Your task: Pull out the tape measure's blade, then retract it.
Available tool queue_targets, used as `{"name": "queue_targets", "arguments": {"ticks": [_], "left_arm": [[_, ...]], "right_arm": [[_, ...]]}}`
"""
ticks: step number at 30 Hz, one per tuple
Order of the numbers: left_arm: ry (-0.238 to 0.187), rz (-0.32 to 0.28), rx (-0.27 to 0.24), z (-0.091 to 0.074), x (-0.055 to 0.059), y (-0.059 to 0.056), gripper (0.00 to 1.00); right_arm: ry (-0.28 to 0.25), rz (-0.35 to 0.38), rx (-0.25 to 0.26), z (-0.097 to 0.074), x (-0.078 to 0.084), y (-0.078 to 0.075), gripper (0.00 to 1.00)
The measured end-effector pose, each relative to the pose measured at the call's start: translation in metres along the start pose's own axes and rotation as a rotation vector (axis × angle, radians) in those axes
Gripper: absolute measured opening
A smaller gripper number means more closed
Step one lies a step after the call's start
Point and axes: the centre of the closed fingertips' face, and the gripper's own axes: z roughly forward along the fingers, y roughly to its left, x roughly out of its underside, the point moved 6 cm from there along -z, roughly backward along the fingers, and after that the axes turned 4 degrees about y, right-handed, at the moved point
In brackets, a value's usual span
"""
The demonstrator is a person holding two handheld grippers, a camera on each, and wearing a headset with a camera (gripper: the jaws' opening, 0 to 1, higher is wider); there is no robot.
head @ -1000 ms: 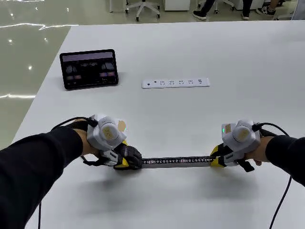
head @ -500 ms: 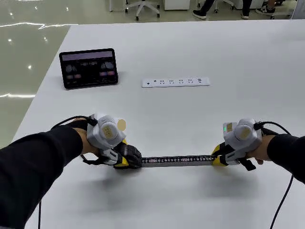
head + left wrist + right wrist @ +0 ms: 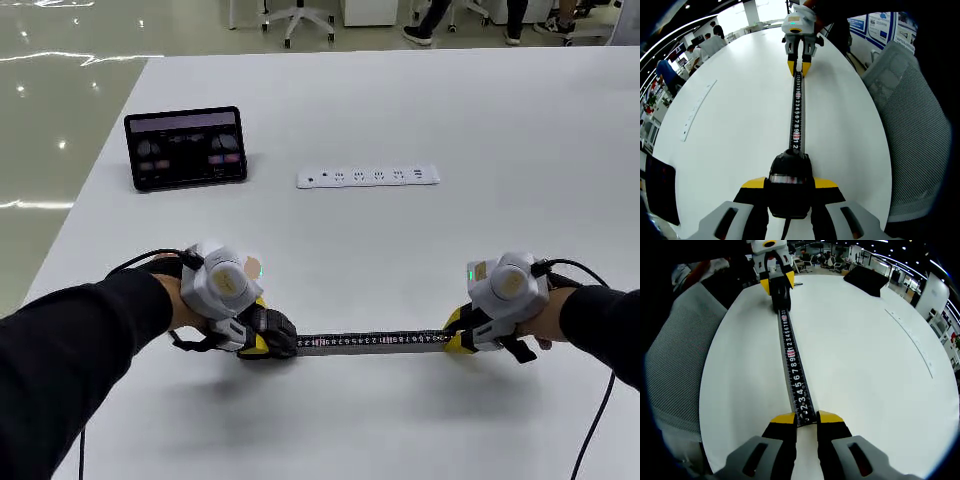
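The black tape measure case [image 3: 272, 333] [image 3: 790, 182] lies on the white table, held between the yellow-tipped jaws of my left gripper [image 3: 255, 338] [image 3: 790, 187]. Its dark blade [image 3: 372, 340] [image 3: 797, 107] [image 3: 792, 365] with white numbers runs flat along the table toward the right. My right gripper [image 3: 458, 338] [image 3: 806, 418] is shut on the blade's end. In the right gripper view the case [image 3: 780, 296] and the left gripper [image 3: 775, 287] sit at the far end of the blade. The right gripper [image 3: 799, 62] appears at the top of the left gripper view.
A tablet [image 3: 186, 146] stands at the back left of the table and a white power strip [image 3: 368, 177] lies mid-table. The table's near edge is close behind both grippers. A mesh chair [image 3: 910, 125] stands beside the table. Office chairs and people's legs are beyond the far edge.
The blade has grown slightly longer as the right gripper eased a little to the right. The left gripper holds the case in about the same spot.
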Motion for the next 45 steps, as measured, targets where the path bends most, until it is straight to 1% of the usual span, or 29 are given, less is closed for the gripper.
{"name": "queue_targets", "arguments": {"ticks": [10, 21, 24, 26, 29, 32, 33, 34, 35, 36, 37, 39, 40, 41, 42, 43, 44, 45], "left_arm": [[-0.001, 0.002, -0.002, 0.001, 0.000, 0.000, 0.29], [-0.006, -0.003, 0.003, 0.001, 0.000, 0.001, 0.29], [-0.007, 0.007, -0.001, 0.001, -0.001, 0.001, 0.29], [-0.017, 0.012, -0.004, 0.002, 0.000, 0.000, 0.30], [-0.056, 0.009, -0.008, 0.000, 0.001, 0.001, 0.30], [-0.070, 0.003, -0.015, 0.000, 0.001, 0.000, 0.31], [-0.074, -0.005, -0.019, 0.000, 0.002, 0.000, 0.31], [-0.082, -0.034, -0.025, 0.000, 0.002, 0.000, 0.31], [-0.089, -0.048, -0.028, -0.001, 0.002, 0.001, 0.31], [-0.095, -0.071, -0.033, -0.001, 0.003, 0.001, 0.31], [-0.094, -0.107, -0.040, -0.002, 0.006, 0.001, 0.32], [-0.073, -0.158, -0.061, -0.005, 0.012, 0.001, 0.34], [-0.077, -0.156, -0.076, -0.006, 0.014, 0.002, 0.37], [-0.087, -0.170, -0.094, -0.007, 0.016, 0.003, 0.41], [-0.107, -0.220, -0.104, -0.010, 0.019, 0.003, 0.48], [-0.127, -0.251, -0.105, -0.013, 0.020, 0.002, 0.54], [-0.154, -0.285, -0.127, -0.017, 0.021, 0.004, 0.60], [-0.162, -0.290, -0.136, -0.018, 0.022, 0.004, 0.67]], "right_arm": [[0.007, -0.004, -0.006, 0.000, 0.000, 0.000, 0.11], [0.012, 0.007, -0.014, 0.001, -0.001, 0.000, 0.11], [0.017, -0.002, -0.010, 0.001, -0.002, 0.000, 0.11], [0.016, -0.001, -0.008, 0.001, -0.003, 0.000, 0.12], [0.011, 0.026, -0.004, 0.001, -0.002, 0.000, 0.12], [0.019, 0.018, 0.003, 0.002, -0.004, 0.001, 0.12], [0.021, 0.022, 0.007, 0.002, -0.004, 0.001, 0.13], [0.021, 0.020, 0.015, 0.001, -0.004, 0.001, 0.13], [0.018, 0.025, 0.022, 0.001, -0.004, 0.001, 0.14], [0.014, 0.042, 0.042, 0.001, -0.003, 0.000, 0.15], [0.005, 0.041, 0.066, 0.000, -0.002, -0.002, 0.17], [-0.012, 0.050, 0.089, -0.002, -0.001, -0.003, 0.24], [-0.025, 0.064, 0.093, -0.003, -0.002, -0.002, 0.27], [-0.040, 0.071, 0.098, -0.004, -0.002, -0.002, 0.31], [-0.054, 0.078, 0.107, -0.006, -0.002, -0.001, 0.33], [-0.064, 0.083, 0.113, -0.007, -0.001, -0.001, 0.34], [-0.078, 0.085, 0.133, -0.011, -0.001, 0.000, 0.36], [-0.083, 0.085, 0.141, -0.012, -0.001, 0.000, 0.36]]}}
